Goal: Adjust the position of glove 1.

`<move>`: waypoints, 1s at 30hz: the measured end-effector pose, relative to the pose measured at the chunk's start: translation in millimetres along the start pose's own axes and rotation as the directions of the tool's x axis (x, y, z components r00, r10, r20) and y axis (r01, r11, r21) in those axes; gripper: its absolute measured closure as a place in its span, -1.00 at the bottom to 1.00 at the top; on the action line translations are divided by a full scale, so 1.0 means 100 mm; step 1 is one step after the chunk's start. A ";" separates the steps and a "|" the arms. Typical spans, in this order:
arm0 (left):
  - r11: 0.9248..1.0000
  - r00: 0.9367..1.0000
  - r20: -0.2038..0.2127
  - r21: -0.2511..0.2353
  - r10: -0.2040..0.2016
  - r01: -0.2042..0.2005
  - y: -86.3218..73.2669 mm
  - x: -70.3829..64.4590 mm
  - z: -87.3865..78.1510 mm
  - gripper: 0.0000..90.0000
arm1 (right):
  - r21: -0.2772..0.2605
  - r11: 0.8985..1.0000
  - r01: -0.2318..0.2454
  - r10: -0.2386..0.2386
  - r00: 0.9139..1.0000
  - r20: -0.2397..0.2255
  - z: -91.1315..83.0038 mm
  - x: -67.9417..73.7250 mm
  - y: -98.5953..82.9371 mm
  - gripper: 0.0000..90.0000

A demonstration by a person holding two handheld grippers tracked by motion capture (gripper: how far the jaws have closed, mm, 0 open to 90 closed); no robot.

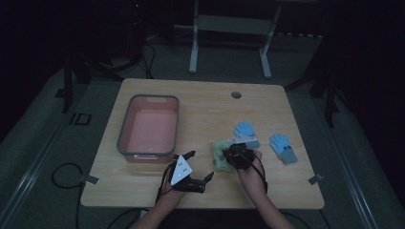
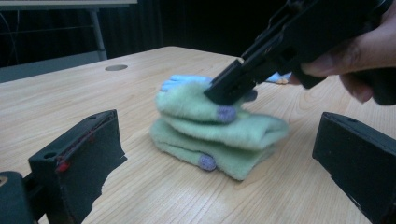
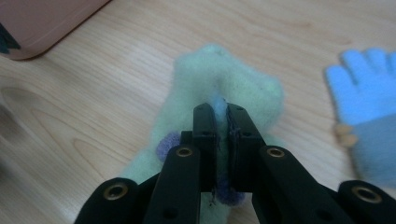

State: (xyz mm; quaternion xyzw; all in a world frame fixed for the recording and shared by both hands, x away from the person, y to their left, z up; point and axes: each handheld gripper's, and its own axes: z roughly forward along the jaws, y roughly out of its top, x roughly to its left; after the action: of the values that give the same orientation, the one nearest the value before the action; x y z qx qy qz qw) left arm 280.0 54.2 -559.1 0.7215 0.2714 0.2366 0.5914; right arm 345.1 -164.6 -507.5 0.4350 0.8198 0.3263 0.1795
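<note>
**Pinching the green gloves near the front of the table**

Clamping down from above, the right gripper (image 3: 222, 116) has its jaws pressed together on a fold of the green gloves (image 3: 219, 79), with a sliver of pale fabric caught between the tips. The gloves lie stacked and folded on the wooden table (image 1: 205, 109), near its front edge and a little right of centre, and small purple patches show on them. In the left gripper view the right gripper (image 2: 224, 91) comes in slanted from the upper right, its tip on top of the green gloves (image 2: 215, 128), held by a hand (image 2: 359, 58).

The left gripper (image 1: 198, 169) rests low over the table just left of the gloves, its jaws spread wide and holding nothing; the gloves sit beyond the gap between them, not touching either.

Two blue gloves lie flat to the right: one (image 1: 246, 131) just behind the green pair, the other (image 1: 282, 148) farther right. A pink bin (image 1: 125, 125) with a grey rim stands on the left half of the table, apart from the gloves.
</note>
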 end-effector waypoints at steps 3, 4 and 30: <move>1.000 1.000 0.003 0.006 0.003 -0.003 0.00 0.00 0.01 -0.98 | 0.011 0.999 0.030 -0.030 0.999 0.012 0.06 0.02 -0.02 0.82; 1.000 1.000 0.004 0.013 0.009 -0.009 0.01 0.00 0.01 -0.98 | 0.017 0.999 0.032 -0.033 0.999 0.008 0.08 0.01 -0.03 0.81; 0.948 0.952 0.246 0.213 0.183 -0.237 0.24 -0.15 0.39 -0.37 | -0.107 0.987 0.122 -0.146 0.958 -0.249 -0.11 -0.65 0.16 0.09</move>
State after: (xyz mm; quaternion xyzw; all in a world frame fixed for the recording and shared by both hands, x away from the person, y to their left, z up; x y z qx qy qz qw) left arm 297.9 12.0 -542.9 0.8345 0.1511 0.1815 0.4979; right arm 384.3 -216.1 -487.9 0.3240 0.8480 0.4038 0.1135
